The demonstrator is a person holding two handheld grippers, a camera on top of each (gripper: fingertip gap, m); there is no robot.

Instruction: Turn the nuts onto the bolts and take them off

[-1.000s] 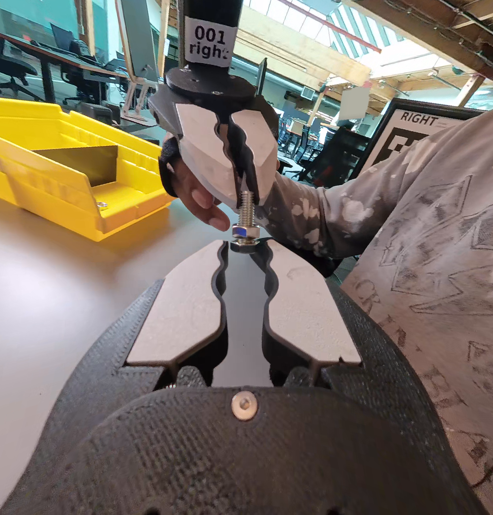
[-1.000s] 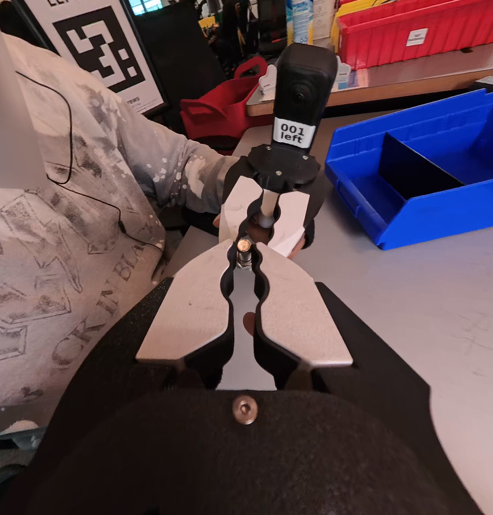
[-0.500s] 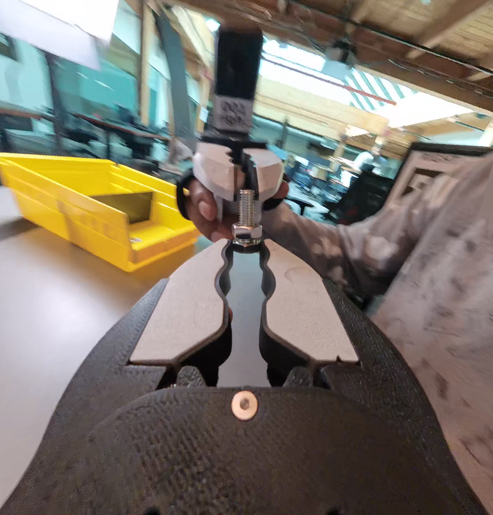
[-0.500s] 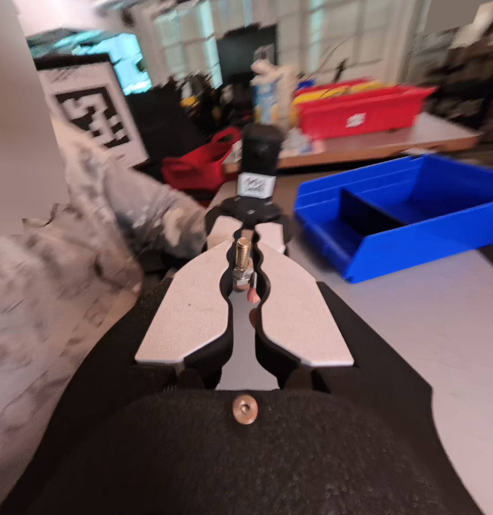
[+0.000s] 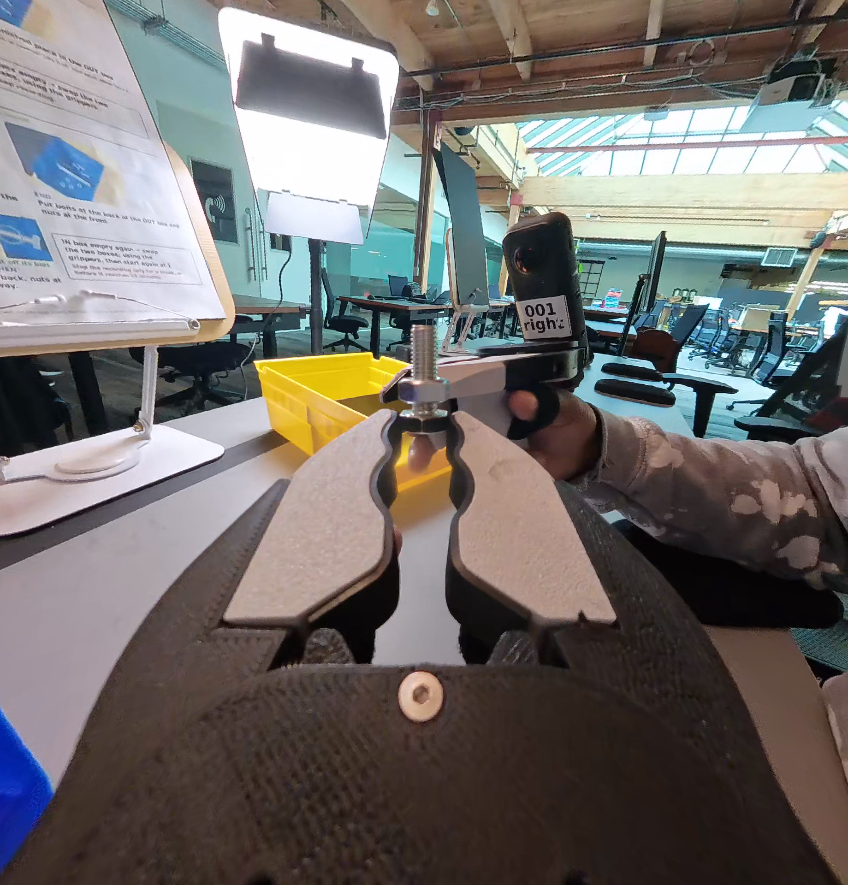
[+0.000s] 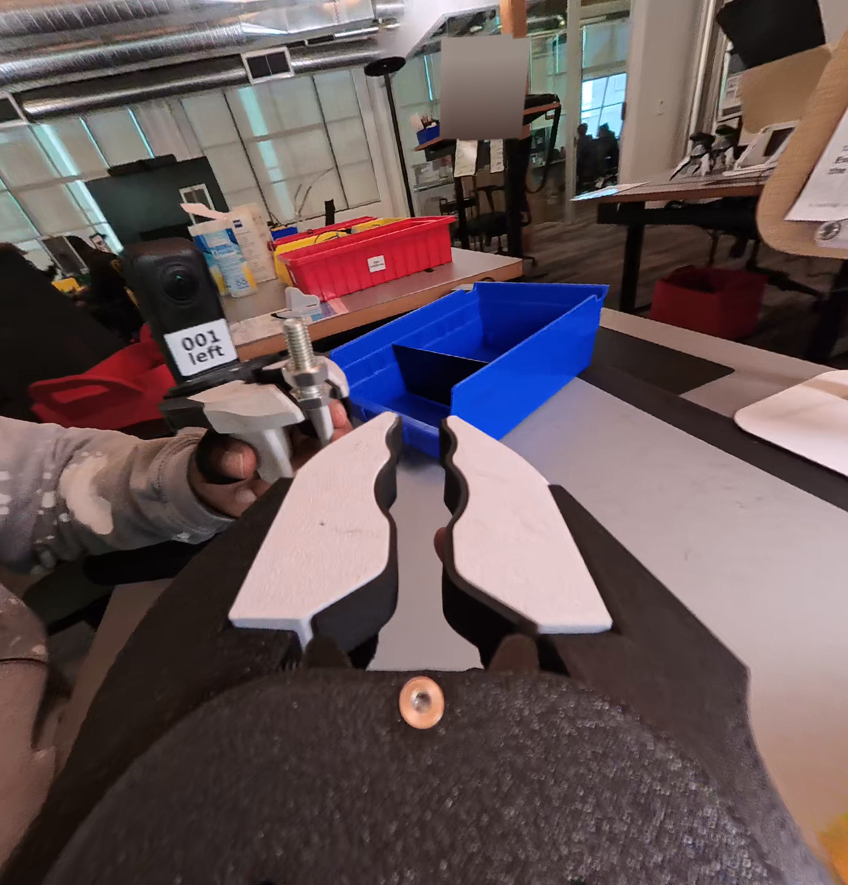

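Open office, grey table [image 5: 101, 550]. Yellow bin [image 5: 316, 397] sits at the far side in the left view, and blue bin [image 6: 522, 364] is ahead in the right view. A white stand [image 5: 96, 455] with a printed sheet is at the left.

Left gripper [image 5: 422, 431] is clamped on the head of the bolt [image 5: 422, 354], which stands upright with its thread up, held above the table. Nut [image 5: 422, 390] is on the thread, low, just above the fingertips.

Right gripper [image 6: 419, 426] has its jaws slightly parted with nothing between them. In its own view the bolt is just off the left fingertip. In the left view it lies flat, tips beside the nut; I cannot tell if they touch.
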